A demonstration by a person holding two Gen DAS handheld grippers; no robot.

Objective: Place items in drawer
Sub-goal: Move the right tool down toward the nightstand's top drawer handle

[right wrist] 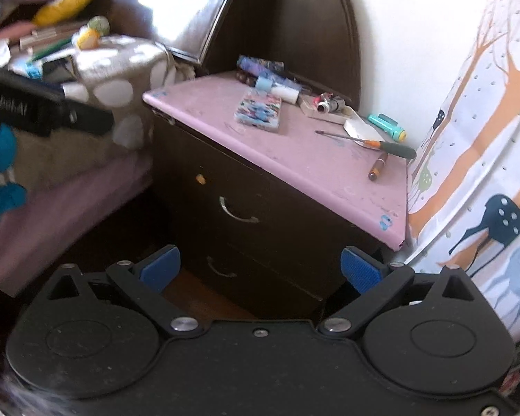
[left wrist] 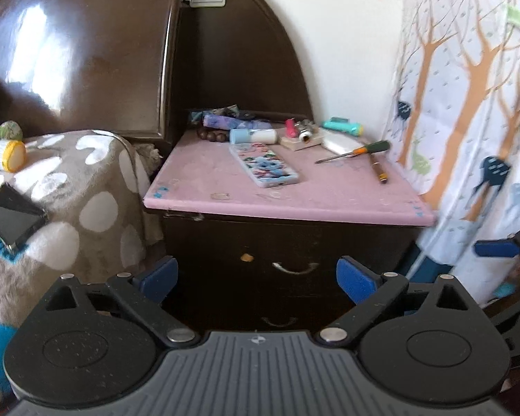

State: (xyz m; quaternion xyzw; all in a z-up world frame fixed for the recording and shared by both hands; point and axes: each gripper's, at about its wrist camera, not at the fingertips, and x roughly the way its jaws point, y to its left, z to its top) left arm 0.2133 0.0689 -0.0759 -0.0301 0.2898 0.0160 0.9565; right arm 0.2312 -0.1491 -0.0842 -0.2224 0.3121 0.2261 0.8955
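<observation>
Since both drawers were shut, the top drawer handle (left wrist: 295, 267) looked like the thin, stiff, slick spot to grab. Left gripper (left wrist: 256, 277) and right gripper (right wrist: 260, 270) were wide, empty. Screwdriver (left wrist: 355, 151) sat on the nightstand top (left wrist: 329, 197).

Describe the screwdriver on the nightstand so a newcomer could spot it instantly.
Find the dark nightstand with the pink top. Near its right edge by the curtain lies the screwdriver: thin metal shaft, orange collar, dark green handle. The pen beside it is shorter and brown.
</observation>
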